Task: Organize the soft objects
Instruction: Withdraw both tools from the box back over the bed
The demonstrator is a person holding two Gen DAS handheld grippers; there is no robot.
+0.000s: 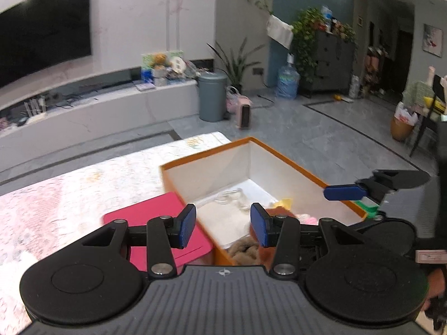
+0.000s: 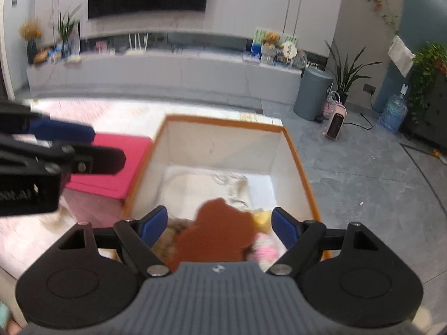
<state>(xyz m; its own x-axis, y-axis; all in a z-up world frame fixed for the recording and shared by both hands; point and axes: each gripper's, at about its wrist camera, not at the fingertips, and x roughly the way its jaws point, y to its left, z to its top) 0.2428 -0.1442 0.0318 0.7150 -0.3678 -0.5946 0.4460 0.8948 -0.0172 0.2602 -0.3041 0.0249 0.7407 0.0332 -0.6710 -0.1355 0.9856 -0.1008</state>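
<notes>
I am holding both tongs open and empty: left tongs [image 1: 222, 225] and right tongs [image 2: 220, 226] are hovering over the orange box [image 2: 303, 184], the brown plush [image 2: 215, 234] lying inside at lower centre.

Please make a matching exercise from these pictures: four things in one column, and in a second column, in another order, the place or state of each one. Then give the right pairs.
Things:
1. brown plush toy
2. pink pad
3. orange box
4. right gripper

Places or states:
A. open on top, white inside
B. jaws apart, pads on nothing
C. lying in the near end of the box
D. flat on the mat, outside the box and against its side

Right pairs: 1-C, 2-D, 3-A, 4-B
</notes>
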